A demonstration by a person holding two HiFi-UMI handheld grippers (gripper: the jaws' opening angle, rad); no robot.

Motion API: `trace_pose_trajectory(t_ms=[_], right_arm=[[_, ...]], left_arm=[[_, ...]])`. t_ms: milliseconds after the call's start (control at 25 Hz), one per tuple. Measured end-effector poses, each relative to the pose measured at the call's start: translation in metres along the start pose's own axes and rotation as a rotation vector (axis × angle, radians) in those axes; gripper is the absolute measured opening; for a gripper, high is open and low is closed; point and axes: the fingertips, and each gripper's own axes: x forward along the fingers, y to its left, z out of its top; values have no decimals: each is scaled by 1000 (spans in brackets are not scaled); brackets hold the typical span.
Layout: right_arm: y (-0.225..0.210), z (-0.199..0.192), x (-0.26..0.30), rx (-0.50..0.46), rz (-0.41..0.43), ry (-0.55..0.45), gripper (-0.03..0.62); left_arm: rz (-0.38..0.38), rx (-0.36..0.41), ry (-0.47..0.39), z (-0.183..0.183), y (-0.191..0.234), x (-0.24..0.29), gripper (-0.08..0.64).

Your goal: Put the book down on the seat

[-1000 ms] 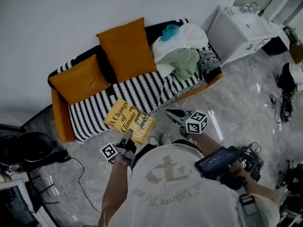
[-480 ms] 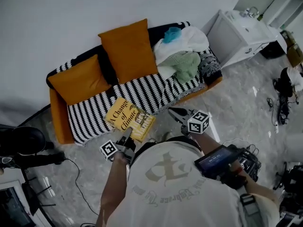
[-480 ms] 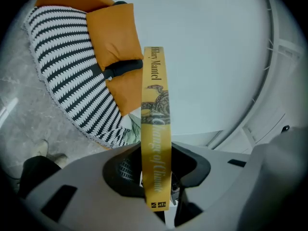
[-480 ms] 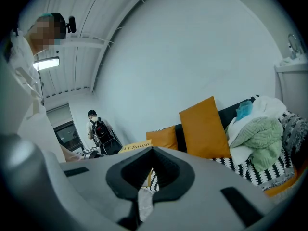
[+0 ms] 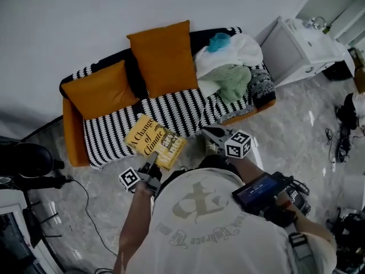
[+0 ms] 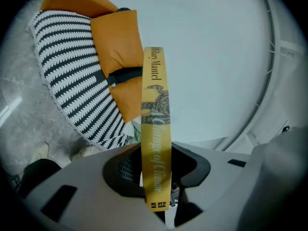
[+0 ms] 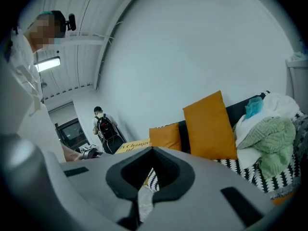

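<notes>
A yellow book (image 5: 154, 141) titled "A Change of Climate" hangs over the front edge of the sofa's black-and-white striped seat (image 5: 177, 110). My left gripper (image 5: 152, 161) is shut on the book's near edge. In the left gripper view the book's spine (image 6: 155, 129) stands upright between the jaws, clamped on both sides by my left gripper (image 6: 156, 172). My right gripper (image 5: 207, 133) hovers just right of the book near the seat's front edge. It holds nothing and its jaws are together. In its own view my right gripper (image 7: 150, 160) faces the sofa.
Two orange cushions (image 5: 165, 56) (image 5: 100, 90) lean against the sofa back. A pile of clothes (image 5: 231, 67) covers the sofa's right end. A white cabinet (image 5: 299, 47) stands to the right. Black equipment (image 5: 25, 164) and cables lie on the marble floor at left. A person with a backpack (image 7: 103, 128) stands far off.
The head view has shifted, so the sofa sits slightly further right. The book stays clamped in the left gripper over the seat's front edge. The right gripper has barely moved.
</notes>
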Motion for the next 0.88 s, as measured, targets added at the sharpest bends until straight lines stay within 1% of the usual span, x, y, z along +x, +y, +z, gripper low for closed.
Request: trace_pose_trajectory(t_ms=[200,400,600,720,880], right_arm=[[-19,9,20,-5,51,26,14],[-59,20,34,8,92,64,14],[-91,41,55,1,151,97,14],[-112,53,62,8,173,115,14],[-140,65,68,14,191,145,14]], left_arm=[[17,-46,-83,11,4,4,144],[46,-104,-176,29,12,28,146],[78,-115,-214,39,5,61,144],[103,-103,-231,43,-2,82,144],[114,-97,-261,49,-14,111,145]])
